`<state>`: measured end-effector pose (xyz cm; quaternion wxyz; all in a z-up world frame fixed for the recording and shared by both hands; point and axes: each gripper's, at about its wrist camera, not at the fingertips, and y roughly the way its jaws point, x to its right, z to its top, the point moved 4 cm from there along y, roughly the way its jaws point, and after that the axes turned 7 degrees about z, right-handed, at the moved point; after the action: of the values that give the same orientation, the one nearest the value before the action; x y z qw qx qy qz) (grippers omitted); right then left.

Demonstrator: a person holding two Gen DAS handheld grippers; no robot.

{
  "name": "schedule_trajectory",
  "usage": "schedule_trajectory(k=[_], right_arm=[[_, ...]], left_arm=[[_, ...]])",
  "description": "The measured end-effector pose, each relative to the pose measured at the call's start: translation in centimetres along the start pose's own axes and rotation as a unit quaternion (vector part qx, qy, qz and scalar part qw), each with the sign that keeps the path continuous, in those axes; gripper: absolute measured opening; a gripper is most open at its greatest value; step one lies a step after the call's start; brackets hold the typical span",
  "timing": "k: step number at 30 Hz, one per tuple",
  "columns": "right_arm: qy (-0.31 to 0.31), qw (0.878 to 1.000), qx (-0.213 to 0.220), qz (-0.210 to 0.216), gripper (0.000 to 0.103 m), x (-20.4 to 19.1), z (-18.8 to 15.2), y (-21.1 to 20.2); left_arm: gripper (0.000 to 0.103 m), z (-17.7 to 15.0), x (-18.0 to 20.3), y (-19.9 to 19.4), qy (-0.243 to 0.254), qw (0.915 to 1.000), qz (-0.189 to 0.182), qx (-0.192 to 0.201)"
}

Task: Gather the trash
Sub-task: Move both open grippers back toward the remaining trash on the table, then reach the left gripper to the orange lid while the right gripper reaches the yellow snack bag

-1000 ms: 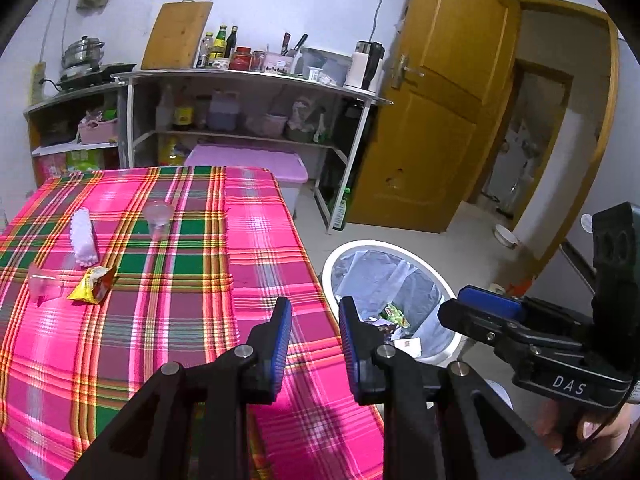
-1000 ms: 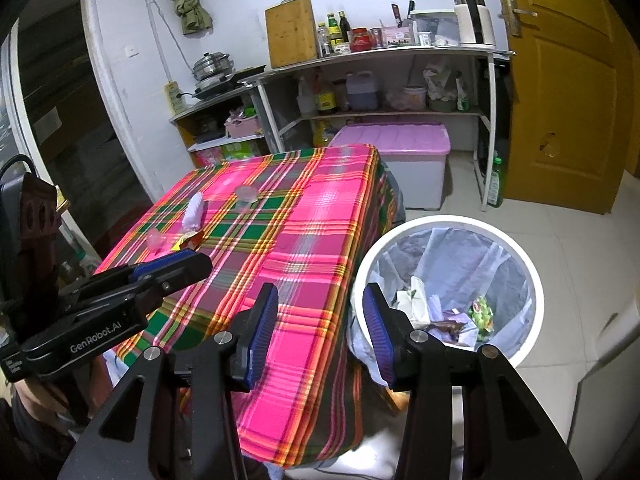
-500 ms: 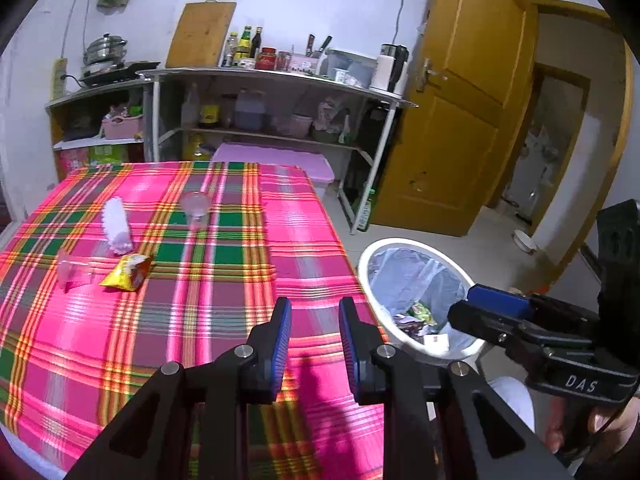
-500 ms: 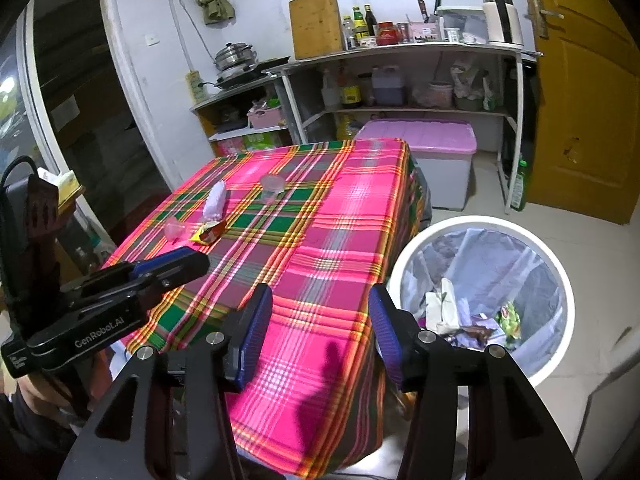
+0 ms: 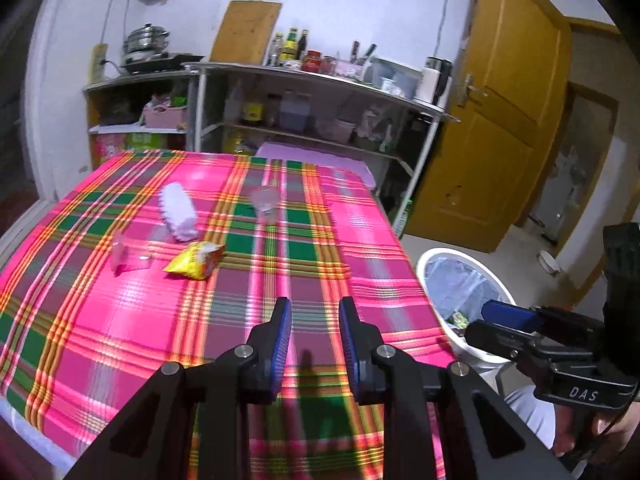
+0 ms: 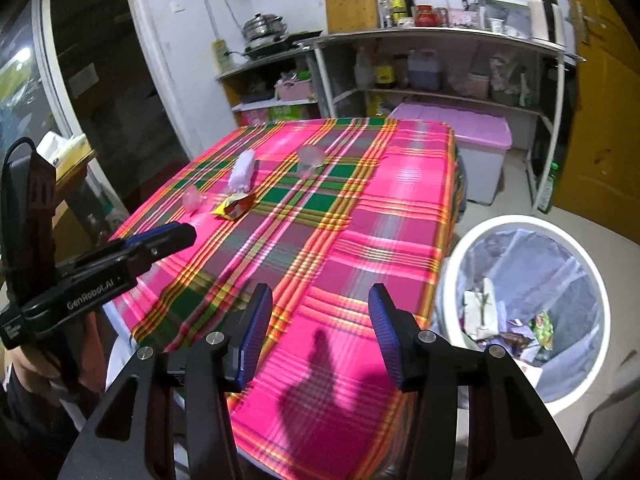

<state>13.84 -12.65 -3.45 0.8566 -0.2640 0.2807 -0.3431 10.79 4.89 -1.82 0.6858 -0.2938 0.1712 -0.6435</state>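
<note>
Wrapper [image 5: 195, 260], yellow and crumpled, lies flat on the tablecloth [image 5: 360, 240].

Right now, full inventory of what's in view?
tablecloth: 1, pink-green plaid, covers table
snack wrapper: 1, yellow, on cloth
white packet: 1, white, beyond wrapper
clear cup: 1, upright, mid-cloth
clear plastic piece: 1, lying left of wrapper
trash bin: 1, white, lined, holds litter, on floor beside table
storage box: 1, lilac lid, under shelf
door: 1, yellow-brown
left hand-held gripper: open, empty
right hand-held gripper: open, empty
</note>
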Motion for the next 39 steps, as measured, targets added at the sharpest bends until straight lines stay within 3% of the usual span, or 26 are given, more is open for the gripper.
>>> schedule_trajectory(k=[5,9,21,27,39], right_arm=[[-0.014,1.000,-0.009,0.012,0.051,-1.2,0.7,1.5],[-0.019,0.999,-0.012,0.023,0.052,-2.0,1.3,2.7],[-0.032,0.998,-0.035,0.033,0.054,-3.1,2.6,6.0],[-0.033,0.998,-0.039,0.035,0.054,-3.3,3.3,7.2],[-0.027,0.998,-0.043,0.035,0.054,-3.1,4.2,8.7]], left_arm=[[0.024,0.2,-3.2,0.1,-0.022,0.9994,0.026,0.001],[0.040,0.5,-6.0,0.2,-0.041,0.9978,0.051,0.006],[0.042,2.0,-13.6,3.0,-0.083,0.9905,0.109,-0.004],[0.052,2.7,-15.2,5.0,-0.084,0.9899,0.113,-0.014],[0.053,4.2,-15.7,9.2,-0.054,0.9896,0.128,-0.037]])
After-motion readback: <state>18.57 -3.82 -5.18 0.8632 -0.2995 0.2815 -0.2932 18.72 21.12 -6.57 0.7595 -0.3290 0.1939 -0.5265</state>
